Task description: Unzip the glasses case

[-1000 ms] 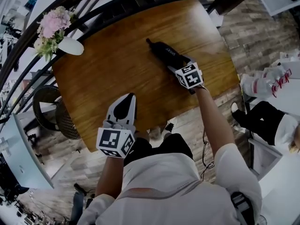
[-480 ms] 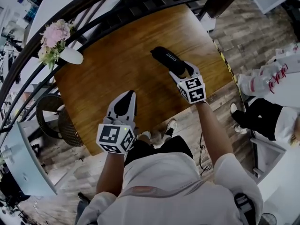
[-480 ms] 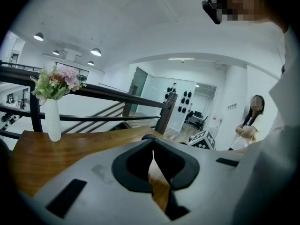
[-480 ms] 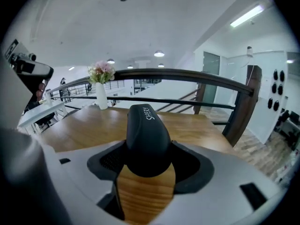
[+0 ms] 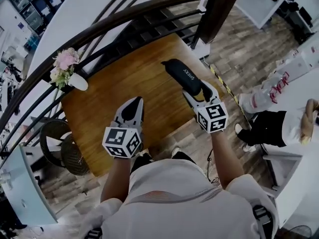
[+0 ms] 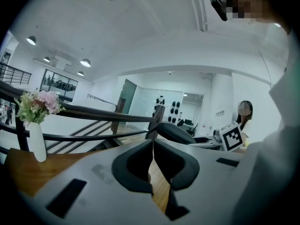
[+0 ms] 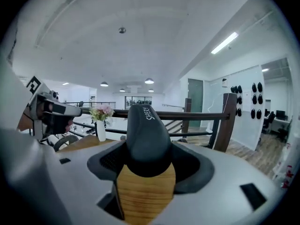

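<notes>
The right gripper [image 5: 198, 90] is clamping the near end of the black glasses case [image 5: 180, 75], holding it over the wooden table [image 5: 104, 103] with its long axis running straight out from the jaws, while the left gripper [image 5: 135, 103], pressed together on nothing, is hovering apart at its left.

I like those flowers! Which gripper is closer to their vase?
Left. The left gripper is right of the white vase; the right gripper, holding the glasses case, is farther right still.
</notes>
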